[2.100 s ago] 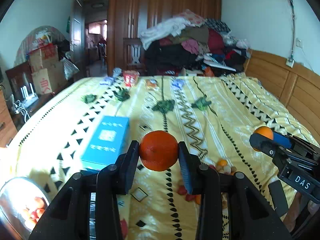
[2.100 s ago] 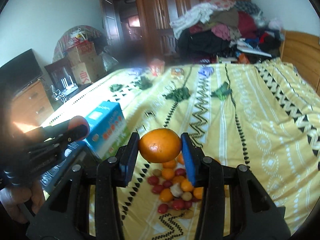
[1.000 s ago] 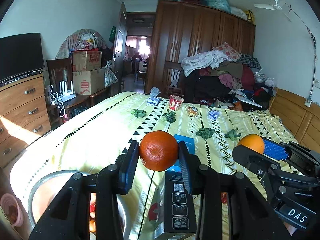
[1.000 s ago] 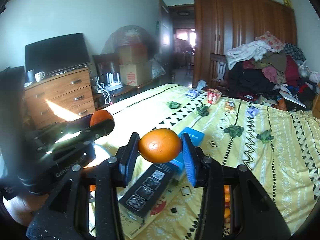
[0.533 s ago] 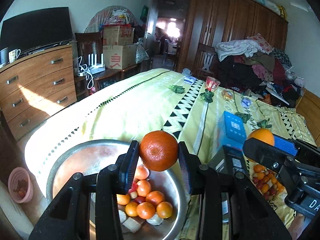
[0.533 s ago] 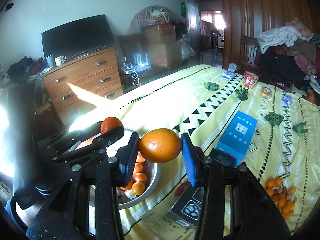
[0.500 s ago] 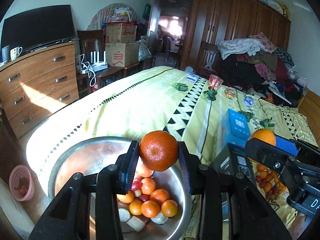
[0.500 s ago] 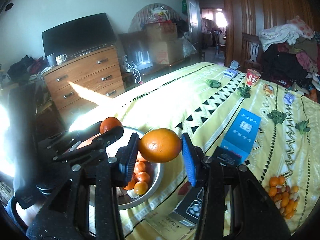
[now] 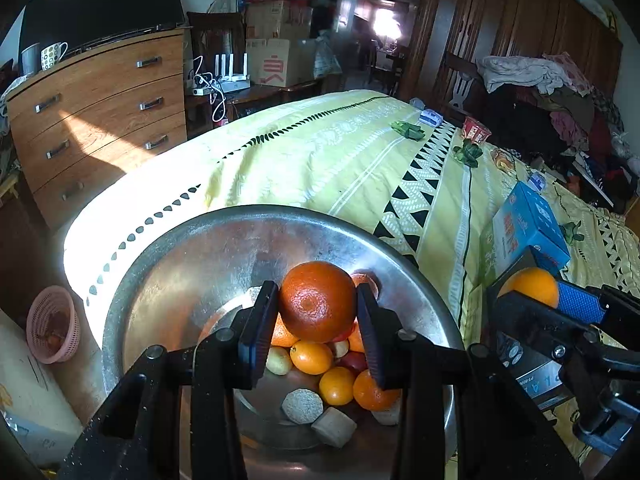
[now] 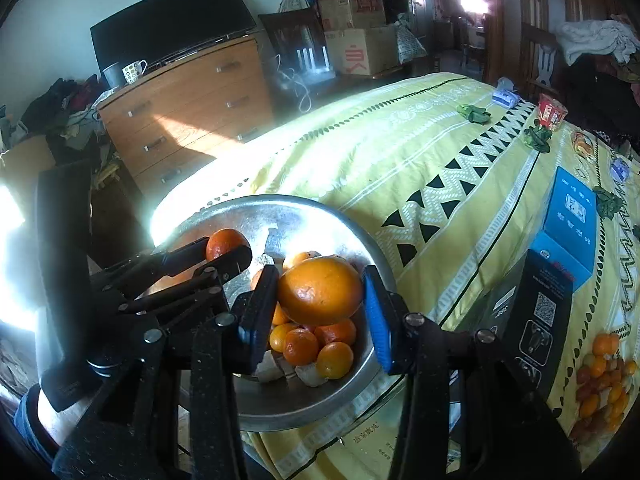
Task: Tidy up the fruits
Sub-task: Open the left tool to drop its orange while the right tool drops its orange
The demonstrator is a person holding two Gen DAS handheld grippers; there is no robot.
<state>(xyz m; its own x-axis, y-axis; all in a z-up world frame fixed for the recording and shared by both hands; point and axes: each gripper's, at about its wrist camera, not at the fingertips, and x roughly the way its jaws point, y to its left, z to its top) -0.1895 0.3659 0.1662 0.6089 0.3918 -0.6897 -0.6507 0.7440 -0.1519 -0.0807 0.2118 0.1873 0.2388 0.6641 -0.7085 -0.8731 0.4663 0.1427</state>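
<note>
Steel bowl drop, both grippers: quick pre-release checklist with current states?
1. Left gripper shut on the dark orange: ok.
2. Right gripper shut on the lighter orange: ok.
3. Dark orange over the round steel bowl: ok, the bowl fills the view beneath it.
4. Lighter orange over the bowl: ok, it sits above the bowl's right part in the right wrist view.
5. Room in the bowl: ok, the pile of small fruit covers only the bottom.
6. Drop height above the pile: cannot tell, no side view.
7. Grippers clear of each other: ok, a gap shows between them.
</note>
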